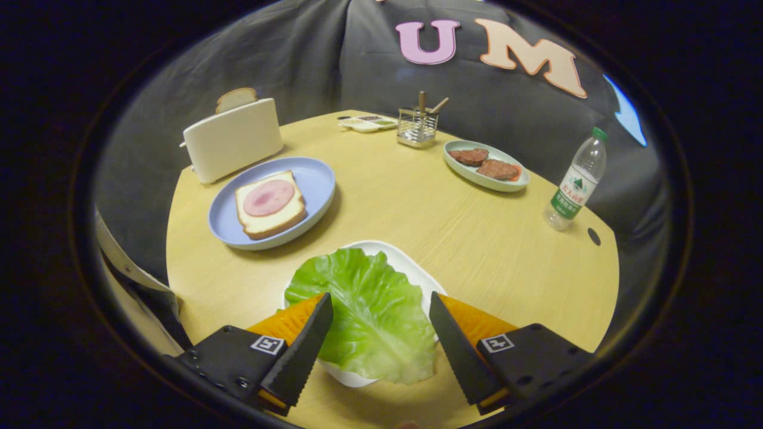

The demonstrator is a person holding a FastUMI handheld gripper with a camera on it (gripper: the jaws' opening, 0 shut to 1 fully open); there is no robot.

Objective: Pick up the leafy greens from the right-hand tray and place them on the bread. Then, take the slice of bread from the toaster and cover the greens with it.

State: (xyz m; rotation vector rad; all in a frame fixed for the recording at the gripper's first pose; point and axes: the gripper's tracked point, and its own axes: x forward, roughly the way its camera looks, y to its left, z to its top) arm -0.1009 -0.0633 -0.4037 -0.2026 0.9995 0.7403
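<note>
A green lettuce leaf (363, 310) lies on a white tray (405, 265) on the yellow table. My gripper (380, 301) is open, its two fingers standing on either side of the leaf, apart from it. Beyond the fingers to the left, a blue plate (310, 179) holds a slice of bread (271, 205) topped with a round pink ham slice (268, 197). Behind that plate stands a white toaster (233, 140) with a slice of bread (236, 98) sticking up from its slot.
A pale green plate (477, 176) with two brown meat patties sits far right. A wire utensil holder (417, 126) and a small flat tray (366, 123) stand at the table's far edge. A plastic water bottle (577, 182) stands near the right edge.
</note>
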